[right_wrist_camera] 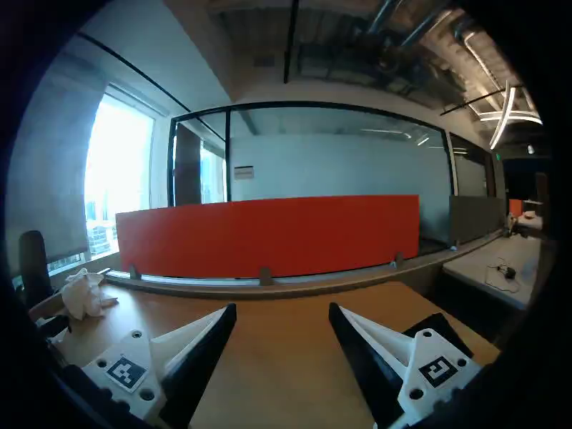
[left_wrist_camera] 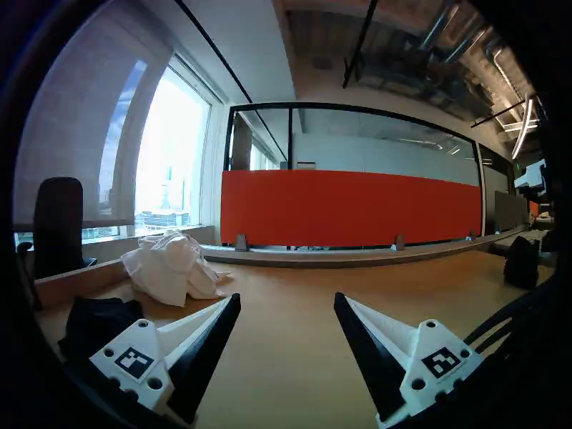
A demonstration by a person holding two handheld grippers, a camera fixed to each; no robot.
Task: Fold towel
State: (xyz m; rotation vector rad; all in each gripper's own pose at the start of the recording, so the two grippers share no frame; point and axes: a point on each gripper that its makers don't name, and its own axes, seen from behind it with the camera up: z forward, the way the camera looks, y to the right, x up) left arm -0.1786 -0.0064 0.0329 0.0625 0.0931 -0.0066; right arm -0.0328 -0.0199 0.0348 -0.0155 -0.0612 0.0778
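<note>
A crumpled white towel [left_wrist_camera: 173, 268] lies in a heap on the wooden desk [left_wrist_camera: 300, 322], ahead and to the left of my left gripper [left_wrist_camera: 286, 300]. That gripper hovers low over the desk, open, with nothing between its fingers. In the right gripper view the same towel [right_wrist_camera: 84, 293] looks small at the far left of the desk [right_wrist_camera: 286, 336]. My right gripper [right_wrist_camera: 281, 309] is also open and holds nothing, well away from the towel.
A red divider panel [left_wrist_camera: 350, 209] runs along the desk's far edge. A dark cloth [left_wrist_camera: 96, 325] lies left of the left gripper. A black chair [left_wrist_camera: 57, 225] stands by the window. A black object [left_wrist_camera: 522, 263] rests at the right. A black flat item [right_wrist_camera: 443, 329] lies by the right gripper.
</note>
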